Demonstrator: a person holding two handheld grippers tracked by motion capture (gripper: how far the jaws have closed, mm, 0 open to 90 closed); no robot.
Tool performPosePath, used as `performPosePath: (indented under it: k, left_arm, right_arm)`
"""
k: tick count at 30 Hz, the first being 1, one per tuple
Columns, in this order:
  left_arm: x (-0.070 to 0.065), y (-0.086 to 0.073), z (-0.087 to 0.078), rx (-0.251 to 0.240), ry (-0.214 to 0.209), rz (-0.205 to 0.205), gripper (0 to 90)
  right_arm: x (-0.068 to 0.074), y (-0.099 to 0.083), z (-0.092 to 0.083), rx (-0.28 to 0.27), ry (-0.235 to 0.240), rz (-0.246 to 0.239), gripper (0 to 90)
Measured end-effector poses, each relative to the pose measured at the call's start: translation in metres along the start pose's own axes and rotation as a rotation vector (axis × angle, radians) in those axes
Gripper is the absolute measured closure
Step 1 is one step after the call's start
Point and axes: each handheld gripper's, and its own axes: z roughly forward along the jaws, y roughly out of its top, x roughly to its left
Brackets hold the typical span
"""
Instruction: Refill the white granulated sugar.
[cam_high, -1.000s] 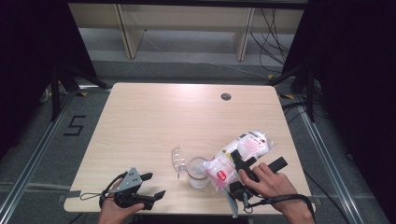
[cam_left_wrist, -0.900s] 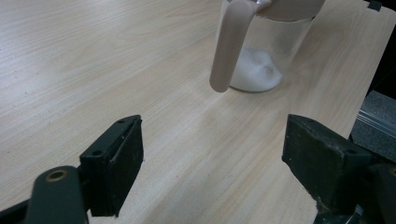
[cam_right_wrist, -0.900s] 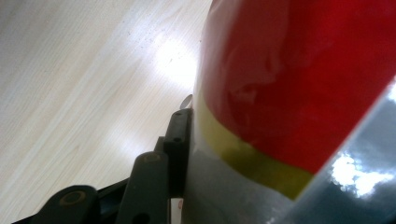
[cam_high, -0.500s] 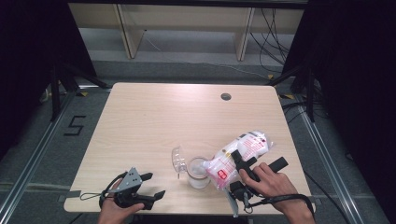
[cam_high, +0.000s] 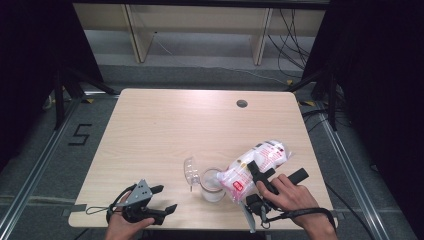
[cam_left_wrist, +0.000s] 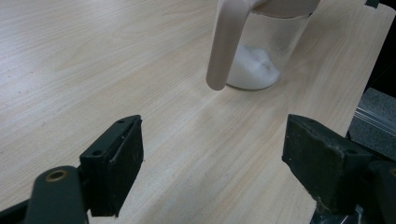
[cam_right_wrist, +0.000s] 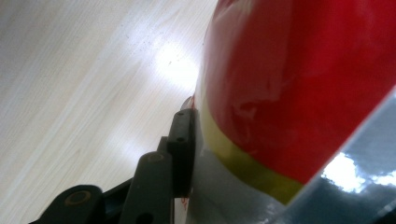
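My right gripper (cam_high: 277, 170) is shut on a white plastic bag with red print (cam_high: 257, 161), which lies tilted with its lower end over a clear jar (cam_high: 212, 186). In the right gripper view one black pad (cam_right_wrist: 183, 149) presses on the bag's red and yellow side (cam_right_wrist: 303, 84). The jar (cam_left_wrist: 264, 46) has some white powder (cam_left_wrist: 252, 70) in its bottom, and its flip lid (cam_high: 191, 171) hangs open on its left side. My left gripper (cam_high: 166, 198) rests near the table's front left edge, left of the jar, open with nothing between its pads (cam_left_wrist: 116, 158).
The light wooden table (cam_high: 165, 130) has a round cable hole (cam_high: 242, 103) at the back right. A shelf unit (cam_high: 200, 30) stands on the floor behind the table. The table's front edge lies just under both hands.
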Motion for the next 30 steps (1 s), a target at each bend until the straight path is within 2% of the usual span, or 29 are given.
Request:
performPosePath:
  k: [13, 14, 16, 17, 21, 26, 27, 30]
  left_arm:
    - [-0.0002, -0.0004, 0.0008, -0.001, -0.004, -0.004, 20.0]
    - [-0.0003, -0.0003, 0.0005, 0.002, 0.0, -0.003, 20.1]
    - [0.0001, -0.0003, 0.0006, -0.001, -0.003, -0.001, 20.0]
    - [0.0013, 0.0002, 0.0004, -0.001, -0.006, 0.021, 20.1]
    - [0.0012, 0.0005, -0.0001, 0.003, -0.003, 0.025, 20.1]
    - [0.0011, 0.0005, -0.0002, 0.003, -0.003, 0.024, 20.0]
    - [-0.0001, 0.0, 0.0, 0.001, 0.0, 0.001, 20.0]
    - [0.0, -0.0001, 0.0, 0.001, 0.0, 0.001, 20.0]
  right_arm:
    - [-0.0001, -0.0013, -0.0004, -0.003, -0.003, 0.014, 68.1]
    - [0.0021, -0.0018, -0.001, 0.006, 0.003, 0.049, 68.2]
    - [-0.0013, -0.0019, -0.0003, -0.009, -0.003, 0.009, 68.3]
    - [0.0, -0.0018, -0.0004, -0.006, 0.0, 0.024, 68.4]
    - [-0.0006, -0.002, -0.0003, -0.008, -0.001, 0.022, 68.6]
    - [-0.0004, -0.0016, -0.0007, -0.01, 0.0, 0.029, 68.9]
    - [-0.0005, -0.0015, -0.0005, -0.012, 0.0, 0.029, 69.0]
    - [-0.0004, -0.001, -0.0001, -0.011, 0.001, 0.027, 69.1]
